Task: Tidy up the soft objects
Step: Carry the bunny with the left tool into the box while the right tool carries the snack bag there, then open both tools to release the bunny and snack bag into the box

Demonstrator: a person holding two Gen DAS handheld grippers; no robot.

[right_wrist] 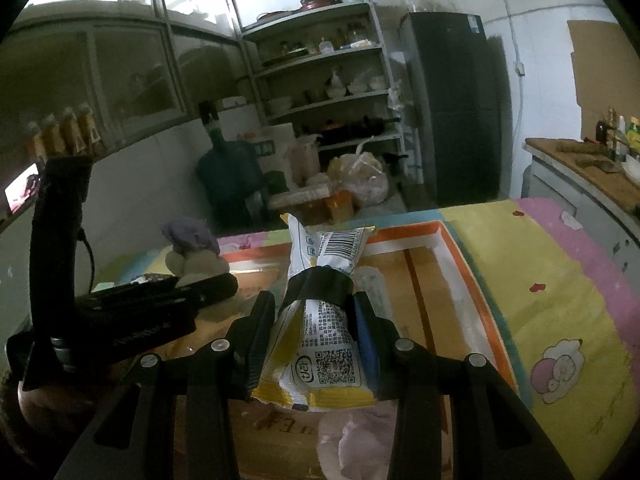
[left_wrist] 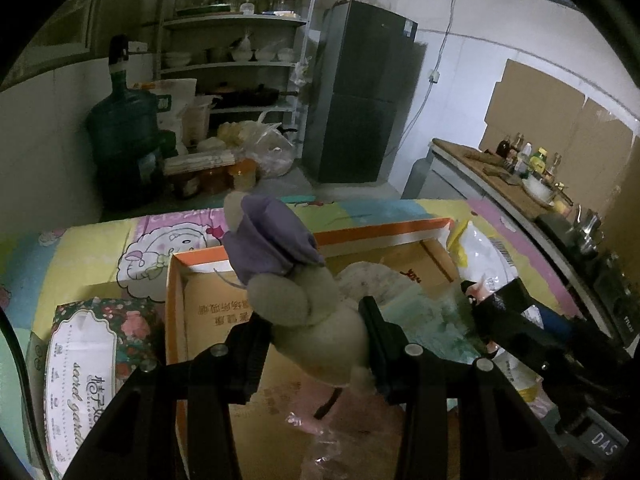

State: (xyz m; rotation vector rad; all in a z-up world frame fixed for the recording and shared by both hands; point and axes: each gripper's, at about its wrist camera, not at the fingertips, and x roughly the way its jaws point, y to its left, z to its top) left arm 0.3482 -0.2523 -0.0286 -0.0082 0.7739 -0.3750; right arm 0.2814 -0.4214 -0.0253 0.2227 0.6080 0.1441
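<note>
Left wrist view: the left gripper (left_wrist: 316, 332) is clamped on a plush toy (left_wrist: 292, 280), its long axis running up and away from the jaws, directly above the open cardboard box (left_wrist: 176, 300). Right gripper (right_wrist: 316, 320) pinches a snack packet (right_wrist: 324, 300) lengthwise, over the same box — both hang inside its orange rim, so each drop looks straight down. Box floor seems partly free; the grippers sit near each other.

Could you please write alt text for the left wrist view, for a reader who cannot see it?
The left tool grips a grey plush toy with a purple hat above an open orange-rimmed cardboard box on a cartoon-print cloth. Beside it sits a floral tissue pack.
</note>
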